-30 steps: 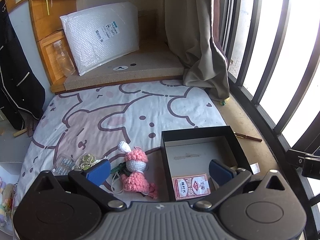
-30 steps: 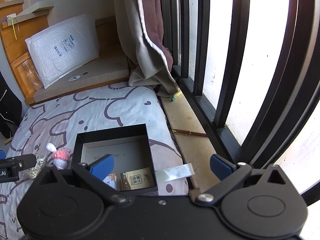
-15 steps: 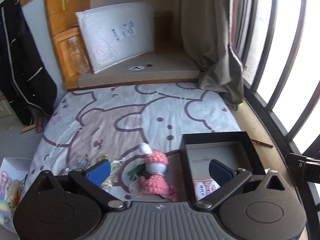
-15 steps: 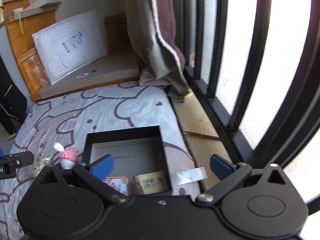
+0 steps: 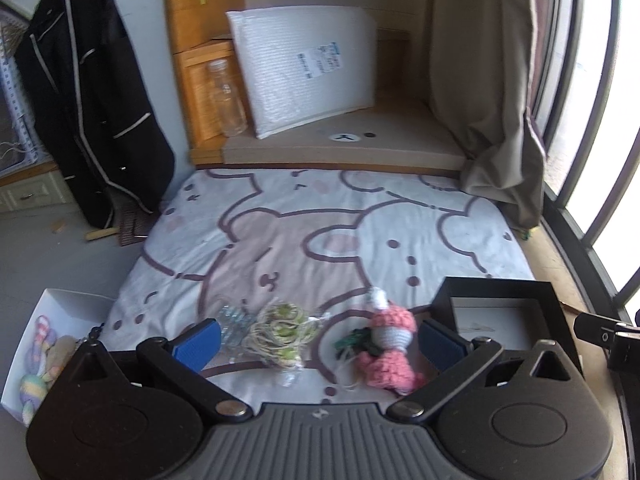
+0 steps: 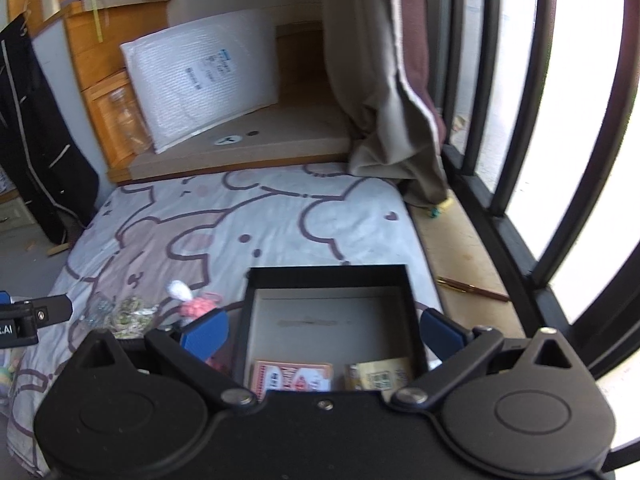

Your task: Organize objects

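**Two items boxed, three waiting on the bed**

Starting at the far left: lying beside the bed, a white tray of pastel soft toys, purpose unclear. Hovering low over the printed bedsheet, the left gripper, jaws spread wide and pinching nothing. Resting between those blue pads, loose on the sheet: a small clear packet, a tangle of yellowish bands, then a pink crocheted doll with something dark green tucked at its side, too blurred to name. Sitting just right of the doll, the open black box. Already lying along the box's near wall: a red card deck and a tan packet, side by side. Hanging over the box, the right gripper, likewise spread wide and carrying nothing. Lying further right on the wooden sill, well apart from everything, a brown pen.

Judging from this: roughly partway through, with three pieces on the sheet probably awaiting boxing and plenty of bare box floor remaining.
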{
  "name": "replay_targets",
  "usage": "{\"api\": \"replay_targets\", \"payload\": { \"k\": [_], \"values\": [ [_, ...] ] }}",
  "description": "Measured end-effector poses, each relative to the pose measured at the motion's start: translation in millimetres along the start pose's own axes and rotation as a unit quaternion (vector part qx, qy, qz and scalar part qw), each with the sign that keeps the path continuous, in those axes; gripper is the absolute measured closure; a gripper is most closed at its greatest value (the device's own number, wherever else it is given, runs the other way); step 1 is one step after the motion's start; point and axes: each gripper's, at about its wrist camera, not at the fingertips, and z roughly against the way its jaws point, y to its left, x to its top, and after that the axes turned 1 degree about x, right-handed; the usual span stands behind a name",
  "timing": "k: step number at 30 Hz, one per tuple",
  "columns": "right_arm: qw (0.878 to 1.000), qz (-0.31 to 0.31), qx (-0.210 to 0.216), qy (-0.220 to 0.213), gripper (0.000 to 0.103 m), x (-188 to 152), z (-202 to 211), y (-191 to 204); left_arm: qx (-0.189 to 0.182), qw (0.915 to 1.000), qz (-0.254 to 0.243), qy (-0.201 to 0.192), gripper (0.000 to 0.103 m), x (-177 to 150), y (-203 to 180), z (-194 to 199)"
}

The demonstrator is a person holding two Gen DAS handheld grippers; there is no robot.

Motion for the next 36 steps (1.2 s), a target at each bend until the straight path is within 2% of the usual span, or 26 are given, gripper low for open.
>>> {"api": "replay_targets", "payload": {
  "k": [9, 19, 29, 36],
  "values": [
    [0.999, 0.022, 0.024, 0.002, 0.000, 3.8, -6.6, 36.8, 0.028, 0.9993, 0.026, -0.001, 0.000, -1.8, 37.6, 2.1],
    [0.998, 0.036, 0.045, 0.003, 0.000, 7.1, -13.3, 67.4, 0.054, 0.9976, 0.042, -0.002, 0.000, -4.6, 62.2, 2.3],
    [0.998, 0.043, 0.047, 0.004, 0.000, 7.6, -16.9, 80.4, 0.056, 0.9976, 0.041, -0.008, 0.000, -0.9, 64.9, -0.1],
    [0.998, 0.037, 0.042, 0.004, 0.000, 9.3, -18.4, 70.8, 0.053, 0.9980, 0.034, -0.010, 0.000, -2.8, 59.6, -6.7]
  ]
}}
